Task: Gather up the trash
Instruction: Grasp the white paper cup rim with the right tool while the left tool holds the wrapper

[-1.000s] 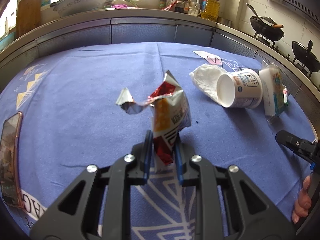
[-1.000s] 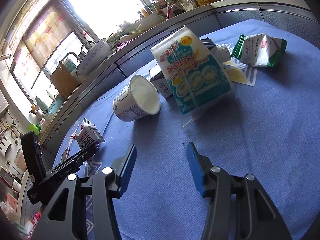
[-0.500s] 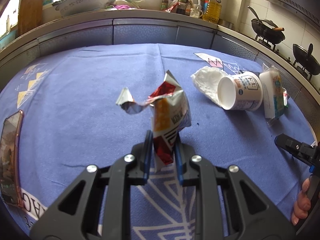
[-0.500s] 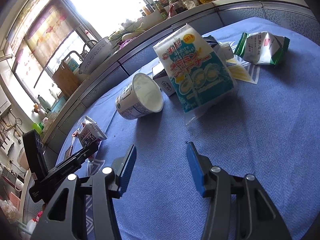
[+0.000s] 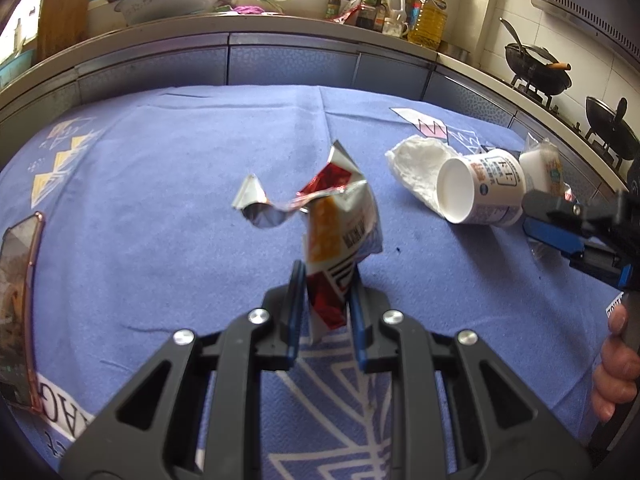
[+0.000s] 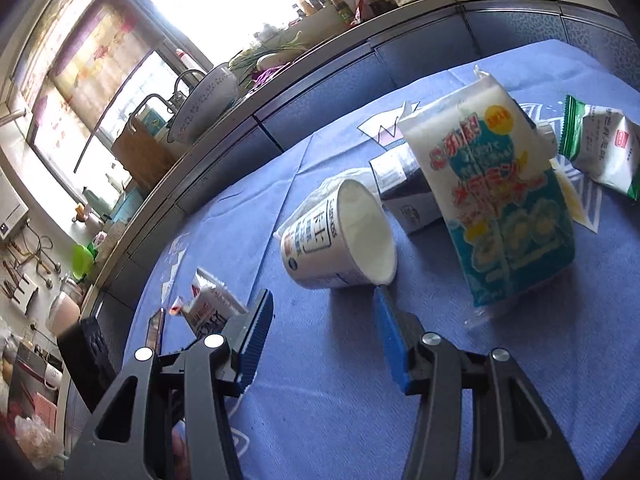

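Observation:
My left gripper [image 5: 325,286] is shut on a torn red, orange and silver snack wrapper [image 5: 336,236], held upright above the blue tablecloth [image 5: 160,184]; the wrapper also shows in the right wrist view [image 6: 212,308]. A white paper cup [image 5: 478,192] lies on its side to the right, with crumpled white tissue [image 5: 416,164] behind it. My right gripper [image 6: 322,314] is open, just in front of the cup [image 6: 340,240], its right fingertip close to the cup's rim. It also shows in the left wrist view [image 5: 556,228].
A blue-and-white sponge pack [image 6: 500,208], a dark carton [image 6: 408,196] and a green-and-white wrapper [image 6: 604,148] lie behind the cup. A phone [image 5: 20,300] lies at the left table edge. The kitchen counter [image 5: 280,40] with a bowl and bottles runs behind the table.
My right gripper has moved forward toward the cup, still open. My left gripper keeps hold of the wrapper, nearly still.

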Demonstrator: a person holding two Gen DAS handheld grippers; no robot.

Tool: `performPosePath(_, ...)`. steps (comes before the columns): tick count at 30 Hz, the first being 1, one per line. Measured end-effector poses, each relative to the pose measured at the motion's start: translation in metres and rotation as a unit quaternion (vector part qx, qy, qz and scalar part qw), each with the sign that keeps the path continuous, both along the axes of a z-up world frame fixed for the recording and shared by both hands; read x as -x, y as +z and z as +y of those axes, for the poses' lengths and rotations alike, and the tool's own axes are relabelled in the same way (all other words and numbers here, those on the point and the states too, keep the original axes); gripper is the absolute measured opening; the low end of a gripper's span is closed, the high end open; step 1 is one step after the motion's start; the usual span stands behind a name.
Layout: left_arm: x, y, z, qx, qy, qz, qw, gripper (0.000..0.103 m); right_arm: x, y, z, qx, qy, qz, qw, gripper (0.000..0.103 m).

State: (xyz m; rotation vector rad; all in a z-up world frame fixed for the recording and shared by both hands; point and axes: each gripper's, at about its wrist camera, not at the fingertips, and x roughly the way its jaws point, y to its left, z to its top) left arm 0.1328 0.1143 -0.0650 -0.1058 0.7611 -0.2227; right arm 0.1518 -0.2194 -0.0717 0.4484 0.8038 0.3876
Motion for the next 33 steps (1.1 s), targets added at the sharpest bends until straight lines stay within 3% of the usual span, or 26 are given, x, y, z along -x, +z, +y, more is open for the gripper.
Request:
performPosePath(6,-0.003,0.0,0.002,0.01,-0.006,0.004,0.9999,0.02,-0.008,0.007,-0.001,0.006,-0.004,-0.007,1.0,0.052)
performPosePath(10,-0.002,0.0,0.003,0.015,-0.007,0.001,0.9999,0.02,0.006,0.01,0.03,-0.005,0.093,-0.006,0.996,0.052)
performPosePath(12,-0.003,0.0,0.004,0.017,-0.006,0.004,0.9998,0.02,0.017,0.014,0.035,0.008,0.107,-0.024,0.994,0.052)
performPosePath(17,-0.004,-0.001,0.005,0.019,-0.006,0.007,0.9998,0.02,0.026,0.019,0.013,0.039,0.06,-0.04,0.997,0.052)
performPosePath(20,-0.004,-0.002,0.004,0.017,-0.007,0.007,0.9998,0.02,0.031,0.018,-0.002,0.089,0.027,-0.059,0.994,0.052)
performPosePath(23,-0.004,-0.002,0.003,0.013,-0.008,0.008,0.9999,0.02,0.019,0.009,-0.01,0.119,0.005,-0.049,0.992,0.051)
performPosePath(31,-0.006,-0.003,0.003,0.016,0.001,0.012,0.9998,0.02,-0.012,-0.008,0.011,0.175,0.027,-0.067,0.982,0.029)
performPosePath(33,-0.007,-0.003,0.003,0.016,0.002,0.013,0.9998,0.02,-0.017,-0.01,0.016,0.166,0.041,-0.055,0.984,0.006)
